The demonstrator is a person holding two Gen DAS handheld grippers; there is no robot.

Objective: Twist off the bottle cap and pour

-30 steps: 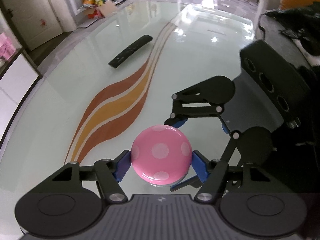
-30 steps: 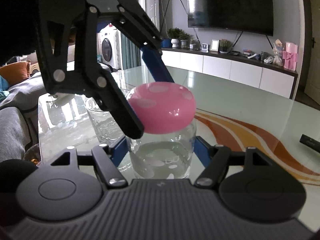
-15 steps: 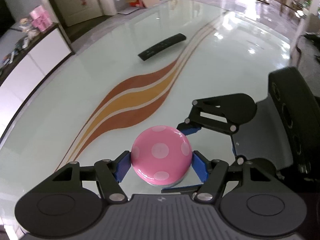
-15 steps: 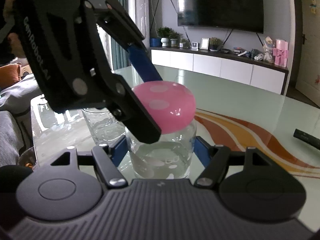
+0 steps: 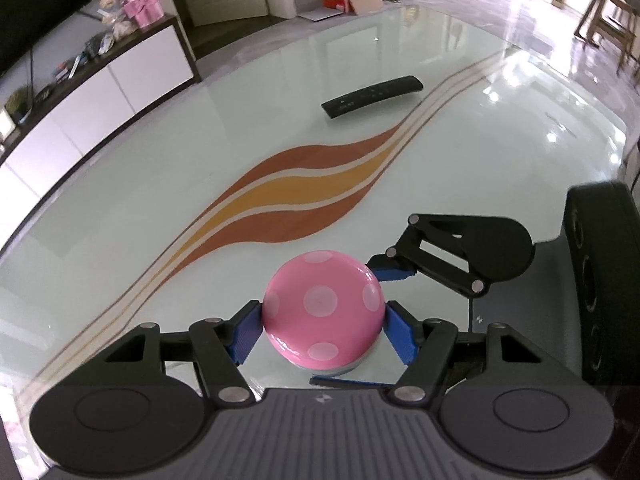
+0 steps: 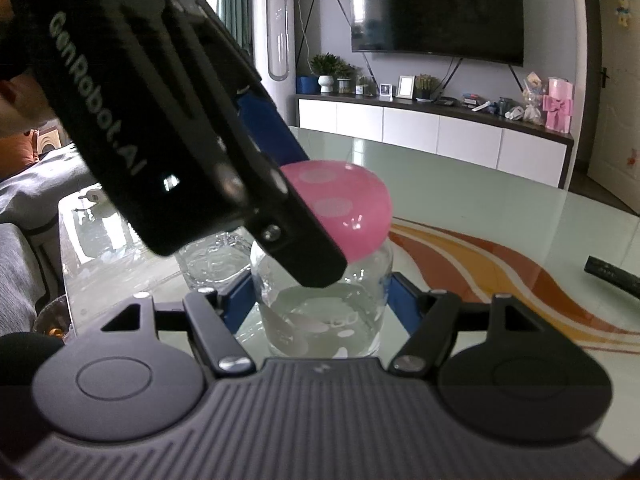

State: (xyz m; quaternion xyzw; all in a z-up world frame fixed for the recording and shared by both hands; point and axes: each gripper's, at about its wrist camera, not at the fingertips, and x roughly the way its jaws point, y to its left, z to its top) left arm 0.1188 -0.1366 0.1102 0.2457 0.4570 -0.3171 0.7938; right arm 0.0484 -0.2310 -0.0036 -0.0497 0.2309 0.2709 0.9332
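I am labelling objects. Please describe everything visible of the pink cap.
The pink cap is a glossy, domed, mushroom-like lid with pale pink dots, looking like smooth plastic. It sits upright on the clear glass bottle, not yet removed. The left claw grips its sides with blue pads; the right claw holds the bottle below.

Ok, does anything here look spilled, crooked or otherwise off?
Nothing stands out. The pink cap sits level on the glass bottle, the water is inside it, and the table looks dry. An empty glass stands upright behind the bottle.
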